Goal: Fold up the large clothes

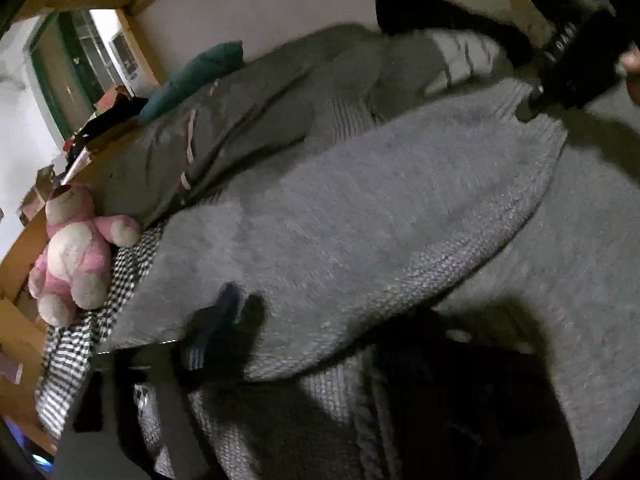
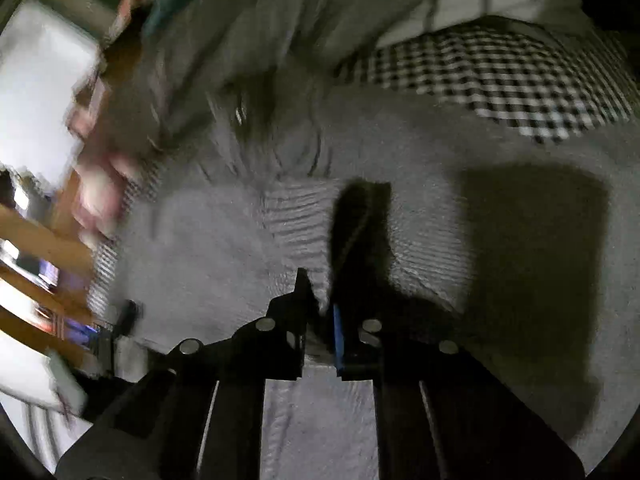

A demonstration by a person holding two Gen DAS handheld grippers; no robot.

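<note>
A large grey knitted sweater (image 1: 360,216) lies spread over a bed with a black-and-white checked cover (image 1: 80,344). In the left wrist view my left gripper (image 1: 224,320) is shut on the sweater's edge, its blue-padded fingers pinching a fold. The right gripper (image 1: 560,76) shows at the top right of that view, gripping the sweater's ribbed hem. In the right wrist view my right gripper (image 2: 322,304) is shut on the sweater's ribbed edge (image 2: 296,216), with knit fabric between the fingers. The view is blurred.
An olive-grey garment (image 1: 240,112) lies beyond the sweater. A pink and white plush bear (image 1: 76,248) sits at the bed's left edge by a wooden frame (image 1: 24,240). A teal cushion (image 1: 200,72) lies farther back. The checked cover (image 2: 500,72) shows beyond the sweater.
</note>
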